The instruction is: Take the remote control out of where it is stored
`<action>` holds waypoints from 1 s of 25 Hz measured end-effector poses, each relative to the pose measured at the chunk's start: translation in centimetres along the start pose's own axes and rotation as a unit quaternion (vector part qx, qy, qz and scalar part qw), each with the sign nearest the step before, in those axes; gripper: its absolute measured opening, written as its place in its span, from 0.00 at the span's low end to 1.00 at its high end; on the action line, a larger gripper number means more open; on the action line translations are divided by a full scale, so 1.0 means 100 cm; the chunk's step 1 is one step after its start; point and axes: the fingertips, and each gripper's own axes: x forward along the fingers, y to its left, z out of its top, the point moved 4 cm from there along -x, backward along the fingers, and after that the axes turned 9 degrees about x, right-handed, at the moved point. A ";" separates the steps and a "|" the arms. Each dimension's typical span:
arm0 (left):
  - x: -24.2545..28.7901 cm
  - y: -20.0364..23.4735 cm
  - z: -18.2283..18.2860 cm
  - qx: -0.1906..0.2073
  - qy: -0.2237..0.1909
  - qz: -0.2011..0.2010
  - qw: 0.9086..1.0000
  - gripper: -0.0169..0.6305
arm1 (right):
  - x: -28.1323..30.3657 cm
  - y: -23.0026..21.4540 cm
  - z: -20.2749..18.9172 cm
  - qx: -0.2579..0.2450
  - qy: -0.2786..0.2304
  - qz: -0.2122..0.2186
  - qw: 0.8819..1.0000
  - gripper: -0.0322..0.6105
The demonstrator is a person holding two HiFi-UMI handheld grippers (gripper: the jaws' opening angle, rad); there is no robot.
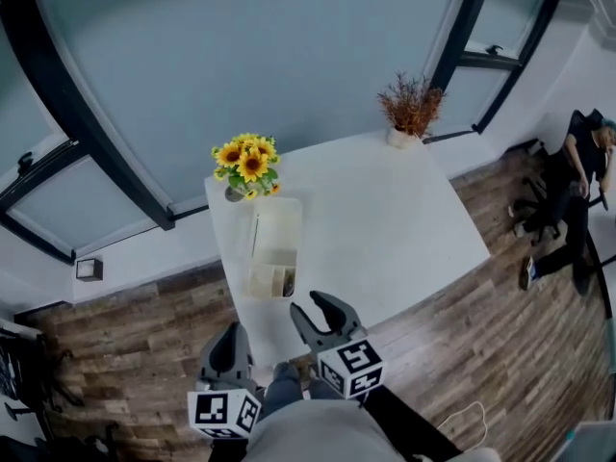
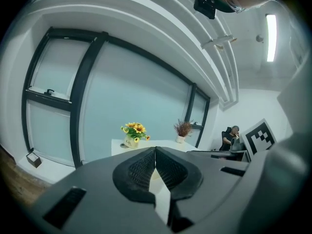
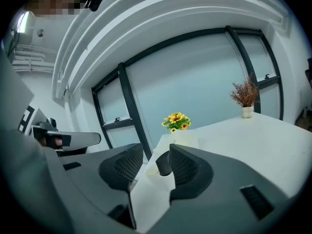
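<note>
Topping one table [image 1: 385,229], one box [image 1: 276,239], one sunflower vase [image 1: 245,166]

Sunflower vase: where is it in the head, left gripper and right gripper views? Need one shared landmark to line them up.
Head view: sunflower vase at the far left corner of the table.
Left gripper view: sunflower vase left of centre, above the jaws.
Right gripper view: sunflower vase near centre, above the jaws.
Shared landmark: dried plant, right of the sunflowers in every view.

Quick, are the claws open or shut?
Left gripper: shut, empty.
Right gripper: open; a dark object stands between its jaws, ungripped.
</note>
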 end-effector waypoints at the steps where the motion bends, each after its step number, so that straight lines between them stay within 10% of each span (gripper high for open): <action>1: 0.004 0.006 0.000 0.001 0.001 -0.005 1.000 0.04 | 0.005 0.000 -0.001 -0.001 0.000 -0.006 1.000 0.28; 15: 0.039 0.047 -0.002 0.010 0.022 -0.062 0.998 0.04 | 0.043 -0.010 -0.013 -0.002 0.009 -0.101 0.995 0.31; 25: 0.052 0.044 0.001 0.009 0.030 -0.053 0.998 0.04 | 0.058 -0.017 -0.016 -0.002 0.022 -0.093 0.995 0.31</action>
